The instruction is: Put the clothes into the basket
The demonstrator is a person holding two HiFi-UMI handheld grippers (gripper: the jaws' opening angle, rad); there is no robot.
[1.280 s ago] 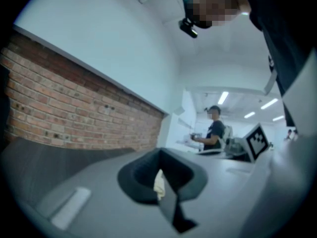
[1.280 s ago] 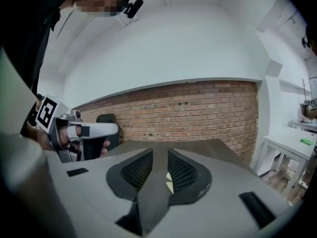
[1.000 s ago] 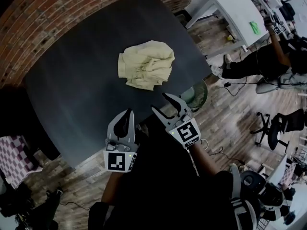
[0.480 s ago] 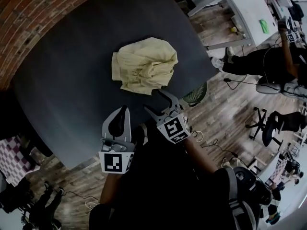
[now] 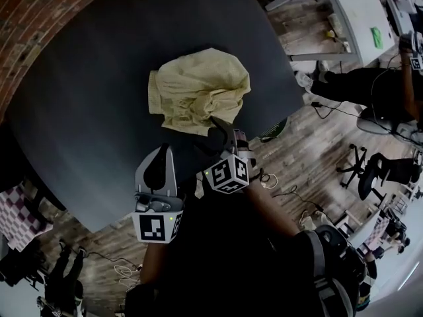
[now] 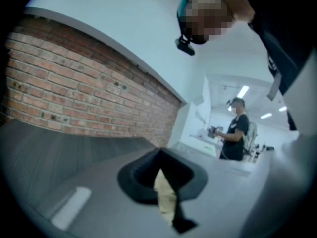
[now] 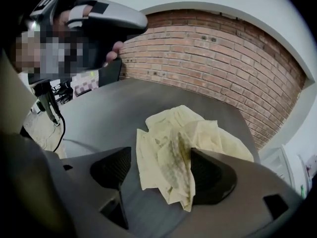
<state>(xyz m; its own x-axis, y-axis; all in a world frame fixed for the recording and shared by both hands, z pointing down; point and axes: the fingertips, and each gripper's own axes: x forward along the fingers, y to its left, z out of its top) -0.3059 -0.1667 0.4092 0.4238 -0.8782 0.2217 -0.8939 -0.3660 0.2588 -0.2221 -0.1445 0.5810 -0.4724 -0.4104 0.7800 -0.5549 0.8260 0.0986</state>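
A crumpled pale yellow garment (image 5: 198, 90) lies on the dark grey table (image 5: 92, 117). My right gripper (image 5: 229, 134) hovers over the garment's near edge, tilted downward and open. Its jaws have just been opening. In the right gripper view the garment (image 7: 183, 148) lies between and beyond the spread jaws of the right gripper (image 7: 161, 170), and the pads do not press on it. My left gripper (image 5: 160, 167) is shut and empty, to the left and short of the cloth. A yellow sliver of the garment (image 6: 165, 197) shows past the left gripper's closed tips.
A green round thing (image 5: 273, 131), perhaps the basket, peeks out on the wooden floor by the table's right edge. A brick wall (image 5: 33, 18) runs behind the table. A person (image 5: 370, 84), a white desk (image 5: 344, 18) and an office chair (image 5: 370, 170) are at the right.
Both grippers have moved toward the garment. The right one has dipped down over its near edge, tilted more steeply, and its jaws stand wider. The left gripper stays shut.
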